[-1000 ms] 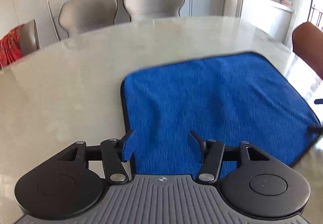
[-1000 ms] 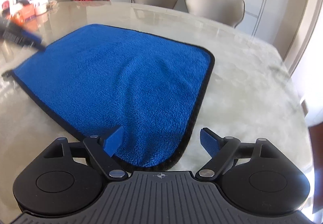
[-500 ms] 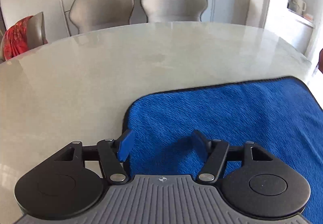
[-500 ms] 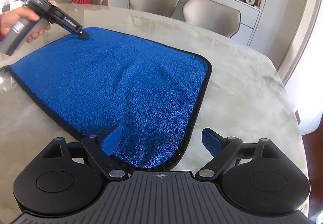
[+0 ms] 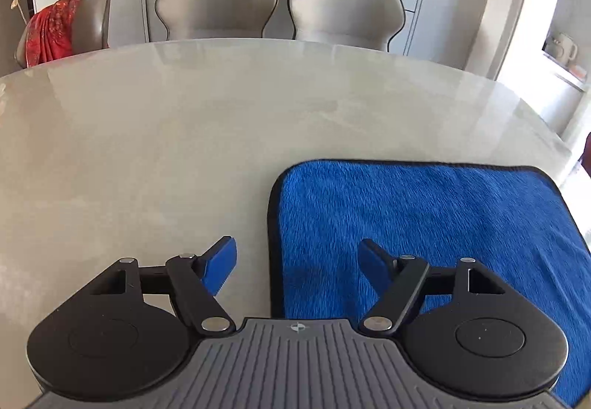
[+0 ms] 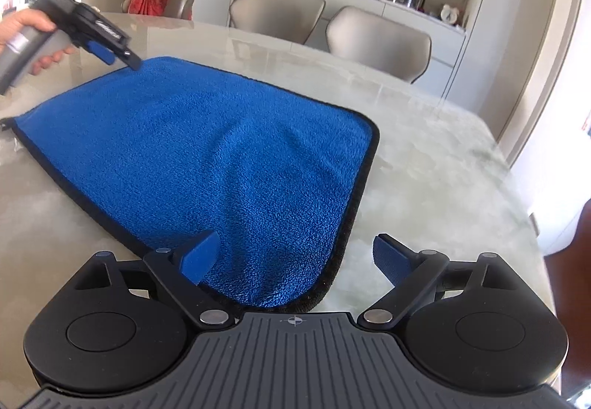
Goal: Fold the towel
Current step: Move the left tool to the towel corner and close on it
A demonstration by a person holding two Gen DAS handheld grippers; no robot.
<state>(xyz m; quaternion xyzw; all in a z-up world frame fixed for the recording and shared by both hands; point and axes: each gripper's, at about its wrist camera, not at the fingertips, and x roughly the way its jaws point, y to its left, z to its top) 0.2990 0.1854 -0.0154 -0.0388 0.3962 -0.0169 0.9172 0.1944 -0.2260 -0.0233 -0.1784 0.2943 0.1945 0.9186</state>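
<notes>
Nearest the right wrist camera, the right gripper (image 6: 293,257) is seen with jaws spread wide, having just been opening; the near corner of the blue towel (image 6: 221,165) lies under the gap between them, with no pad pressing on it. One blue pad sits over the cloth, the other over the bare marble table (image 6: 443,165) just beside the black hem. The towel is spread flat, one layer, with shallow ripples toward that corner. Its long axis cannot be told through the fisheye; from the near corner it runs away and to the left. At its far left corner, the left gripper (image 6: 120,56) is held in a hand (image 6: 26,32), tips just above the hem. In the left wrist view its jaws (image 5: 297,259) are parted, just opened further, straddling the towel's (image 5: 424,224) edge, nothing clamped. Beyond the table, grey chairs (image 5: 218,4) are noted.
</notes>
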